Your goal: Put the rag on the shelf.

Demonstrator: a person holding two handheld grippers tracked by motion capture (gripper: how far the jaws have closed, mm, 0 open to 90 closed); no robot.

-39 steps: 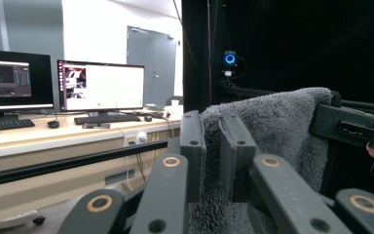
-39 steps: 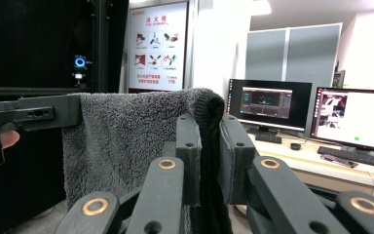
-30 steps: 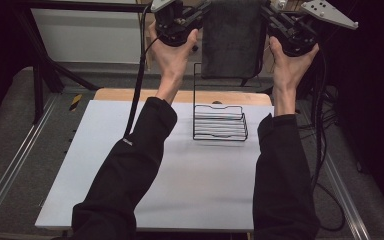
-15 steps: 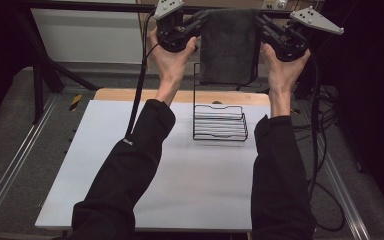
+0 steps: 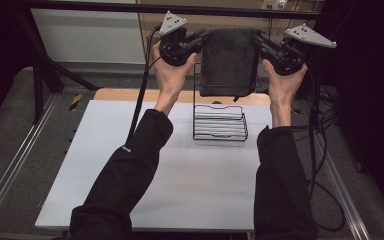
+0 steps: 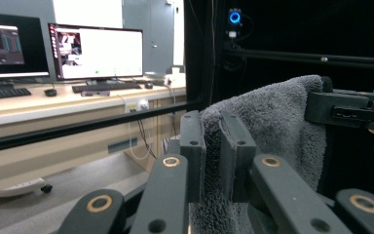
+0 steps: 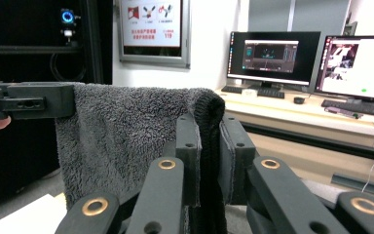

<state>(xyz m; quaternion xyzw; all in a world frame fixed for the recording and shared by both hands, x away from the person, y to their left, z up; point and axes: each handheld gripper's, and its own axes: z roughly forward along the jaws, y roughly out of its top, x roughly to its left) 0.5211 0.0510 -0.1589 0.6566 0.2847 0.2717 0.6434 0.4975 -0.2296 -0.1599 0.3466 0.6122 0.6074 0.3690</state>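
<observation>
One readable number: the wall poster point(image 7: 152, 30) carries red pictograms and the digits 119 at its lower right. Its other red lettering is too small to make out. The text on the monitors point(image 7: 266, 57) on the desk is too blurred to read.

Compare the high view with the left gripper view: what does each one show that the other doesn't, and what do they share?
High view: the black wire rack standing on the white table, the person's dark sleeves, and the towel's lower edge hanging just above the rack.

Left gripper view: the left gripper up close, its jaws clamped on the towel's corner, plus two monitors and a keyboard on a desk behind.

Shared: the grey towel stretched between the left gripper and the right gripper, each shut on an upper corner.
</observation>
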